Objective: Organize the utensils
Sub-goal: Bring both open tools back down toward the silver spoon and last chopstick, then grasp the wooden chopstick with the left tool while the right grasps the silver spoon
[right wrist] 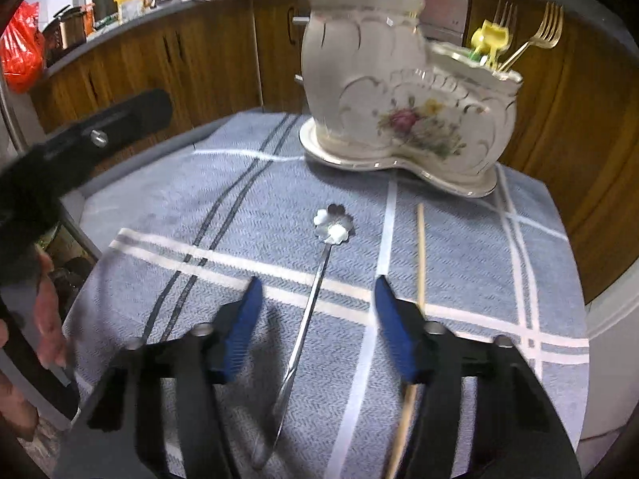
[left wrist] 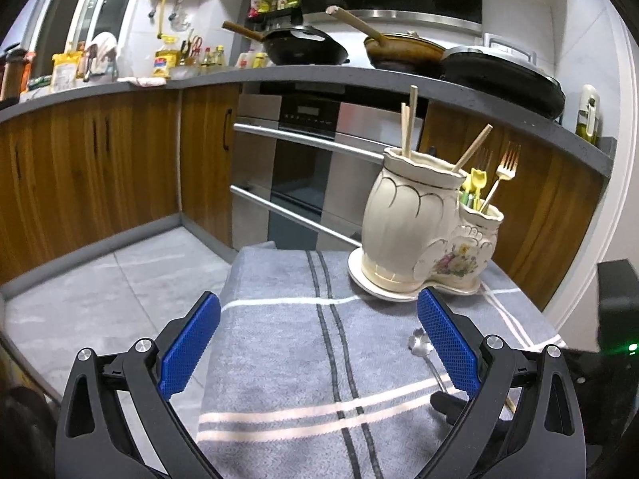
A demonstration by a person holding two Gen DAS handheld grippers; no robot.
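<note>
Two loose utensils lie on the grey striped towel (right wrist: 223, 207): a silver flower-bowled spoon (right wrist: 315, 291) and a wooden chopstick (right wrist: 420, 255). In the right wrist view the spoon's handle runs up the middle of the gap between the right gripper (right wrist: 317, 283)'s blue pads, its flower bowl lying beyond the fingertips towards the holder. Neither pad touches the handle; the jaws stand partly apart with the spoon between them, though the picture is blurred and the gripper's height above the cloth cannot be told. The chopstick lies just outside the right-hand pad, roughly parallel to the spoon, its near end passing beneath that finger.

Beyond both, the cream ceramic utensil holder (right wrist: 403, 92) with painted flowers stands upright on the towel's far side. Its tall compartment holds chopsticks; its low one holds gold forks (right wrist: 547, 32) and a yellow utensil (right wrist: 489, 40).

The left gripper (left wrist: 319, 303) has its jaws wide apart over bare towel, nothing between them; the spoon's bowl shows just inside its right pad.
</note>
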